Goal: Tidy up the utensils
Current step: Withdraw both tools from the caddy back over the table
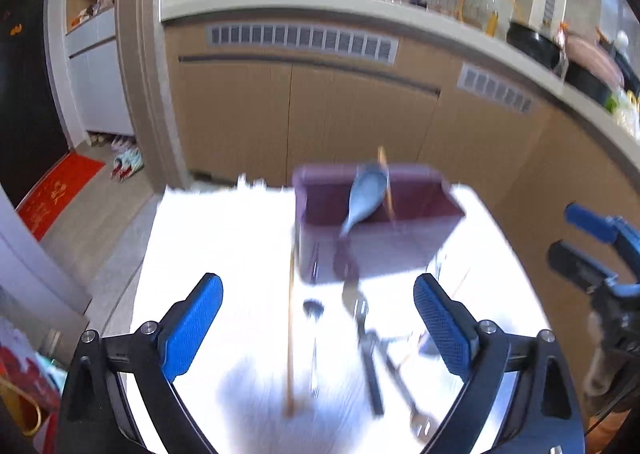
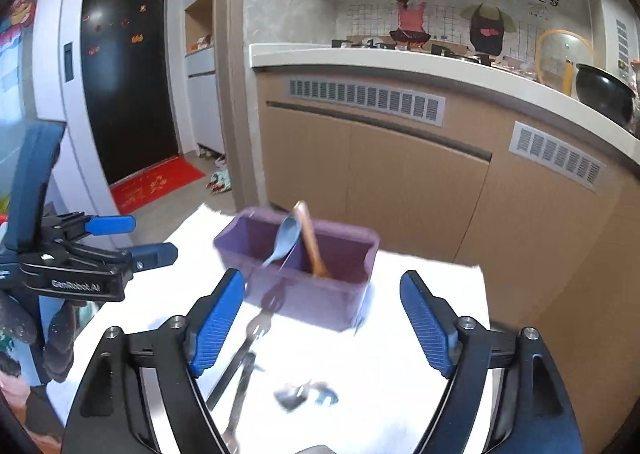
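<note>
The left gripper (image 1: 318, 318) hangs with fingers (image 1: 192, 328) spread wide and empty above the white desk (image 1: 224, 238), where a chopstick (image 1: 290, 334), spoon (image 1: 313, 314) and what looks like a fork (image 1: 362, 318) lie blurred. Beyond stands the purple holder (image 2: 304, 294), containing a grey spoon (image 2: 282, 240) and wooden utensil (image 2: 310, 238). The right gripper (image 2: 322, 324) is also wide and empty.

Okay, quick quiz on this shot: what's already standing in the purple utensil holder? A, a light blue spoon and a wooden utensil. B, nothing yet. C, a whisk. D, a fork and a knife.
A: the light blue spoon and the wooden utensil lean inside the purple holder, while the fork lies on the white table in front of it.
</note>
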